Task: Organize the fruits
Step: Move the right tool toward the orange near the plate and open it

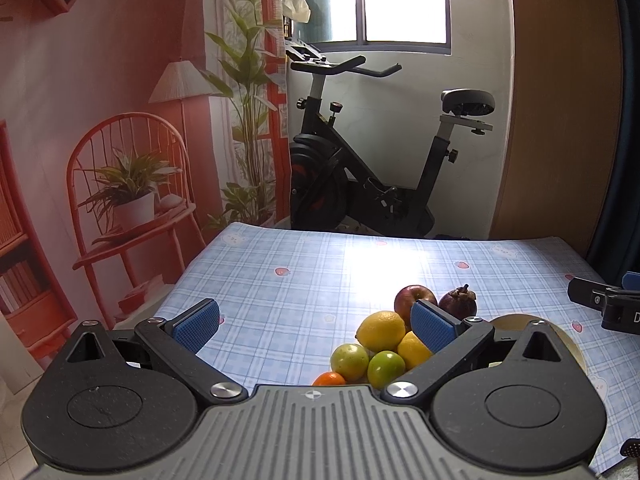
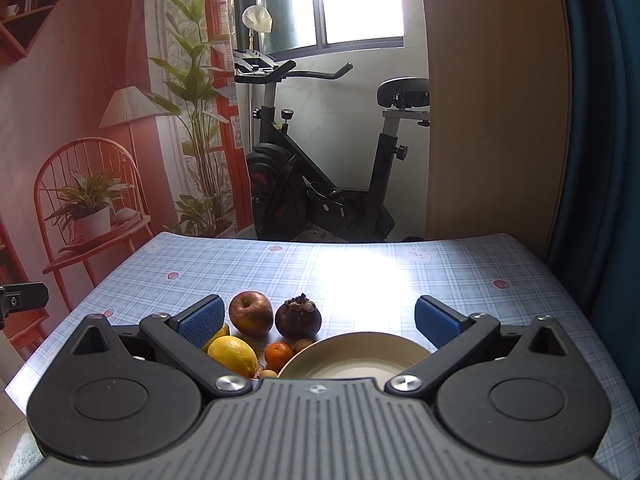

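A cluster of fruit lies on the checked tablecloth [image 1: 280, 280]: a red apple [image 1: 410, 296], a dark mangosteen [image 1: 458, 302], two lemons [image 1: 380, 330], two green citrus [image 1: 350, 360] and a small orange [image 1: 328, 379]. My left gripper [image 1: 316, 324] hovers open above the cloth, the fruit by its right finger. In the right wrist view the apple [image 2: 251, 312], mangosteen [image 2: 298, 317], lemon [image 2: 233, 355] and orange [image 2: 279, 353] sit left of an empty cream plate [image 2: 356, 354]. My right gripper [image 2: 320, 318] is open over the plate, holding nothing.
An exercise bike [image 1: 360, 168] stands beyond the table's far edge. A wooden panel [image 2: 492, 100] and blue curtain [image 2: 600, 120] rise at the right. A printed backdrop with a chair and plants [image 1: 128, 184] covers the left. The right gripper's tip [image 1: 604, 304] shows at the right edge.
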